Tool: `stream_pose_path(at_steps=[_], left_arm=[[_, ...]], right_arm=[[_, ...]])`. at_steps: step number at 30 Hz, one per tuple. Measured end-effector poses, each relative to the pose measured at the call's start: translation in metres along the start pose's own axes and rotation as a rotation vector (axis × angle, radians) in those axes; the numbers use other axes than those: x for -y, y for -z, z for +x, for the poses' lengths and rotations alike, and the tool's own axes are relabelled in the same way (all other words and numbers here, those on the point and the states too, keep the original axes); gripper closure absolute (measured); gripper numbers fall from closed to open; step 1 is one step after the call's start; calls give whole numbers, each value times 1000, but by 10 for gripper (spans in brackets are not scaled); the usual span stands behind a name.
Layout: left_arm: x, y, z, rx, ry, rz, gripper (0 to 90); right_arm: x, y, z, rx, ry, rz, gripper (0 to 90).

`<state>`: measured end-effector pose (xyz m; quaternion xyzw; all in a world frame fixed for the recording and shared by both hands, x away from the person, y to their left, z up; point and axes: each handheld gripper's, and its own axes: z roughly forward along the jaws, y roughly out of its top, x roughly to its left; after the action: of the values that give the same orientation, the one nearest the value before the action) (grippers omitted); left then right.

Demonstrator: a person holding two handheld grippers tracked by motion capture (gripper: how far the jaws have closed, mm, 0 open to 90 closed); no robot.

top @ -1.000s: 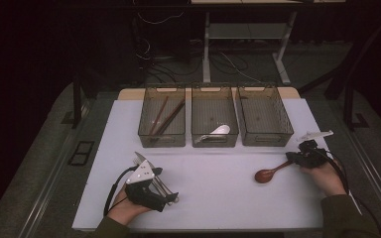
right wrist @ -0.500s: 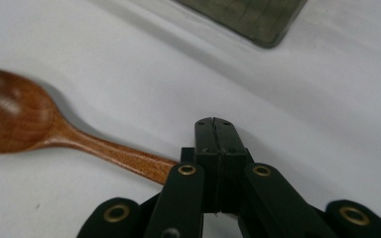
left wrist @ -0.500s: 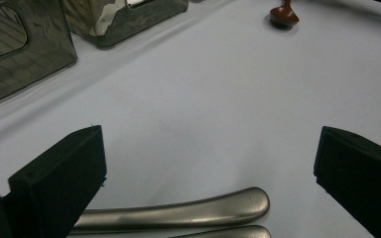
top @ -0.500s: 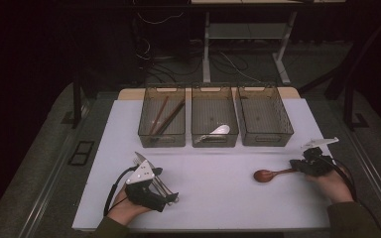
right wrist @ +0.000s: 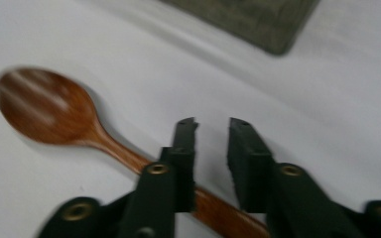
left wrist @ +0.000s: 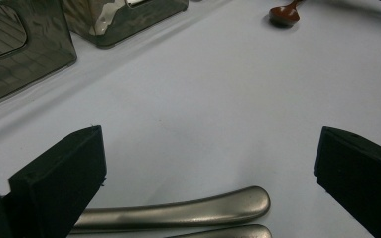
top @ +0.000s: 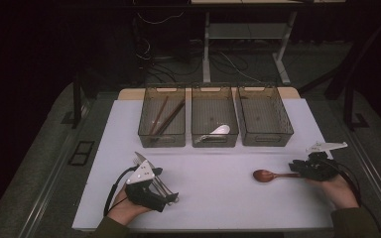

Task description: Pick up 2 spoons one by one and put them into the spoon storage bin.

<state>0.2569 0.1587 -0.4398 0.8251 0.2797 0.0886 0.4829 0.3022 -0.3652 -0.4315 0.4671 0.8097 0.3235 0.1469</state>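
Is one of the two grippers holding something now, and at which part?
Nothing is held. The right gripper has just opened its jaws above the wooden spoon's handle; the left gripper is open over metal cutlery handles.

Two brushed-metal cutlery handles (left wrist: 188, 212) lie on the white desk (left wrist: 218, 114), between the wide-apart black jaws of the left hand-held gripper (left wrist: 211, 173). Far beyond the handles rest a red-brown wooden spoon (left wrist: 284, 14) and smoky translucent plastic bins (left wrist: 25, 47).

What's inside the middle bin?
The middle bin holds one white spoon, lying at its near end. The rest of its floor looks bare; the spoon's handle is dim behind the tinted front wall.
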Motion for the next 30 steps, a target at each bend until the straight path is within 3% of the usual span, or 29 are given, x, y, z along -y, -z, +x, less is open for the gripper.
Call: stream_pose_path(at_steps=[7,9,19,22,30], left_arm=[[0,-1,0,0,-3,6,0],[0,-1,0,0,-1,6,0],[1,-2,0,3,-1,9,0],[1,-2,0,4,-4,11,0],[1,-2,0,5,-3,14,0]], right_arm=[[-7,0,9,-68,-25,-66,393],[-10,-1,12,-118,-18,-72,405],[-19,-11,32,-207,43,-55,333],[-20,-16,38,-221,71,-35,339],[-21,-24,43,-243,88,-7,369]])
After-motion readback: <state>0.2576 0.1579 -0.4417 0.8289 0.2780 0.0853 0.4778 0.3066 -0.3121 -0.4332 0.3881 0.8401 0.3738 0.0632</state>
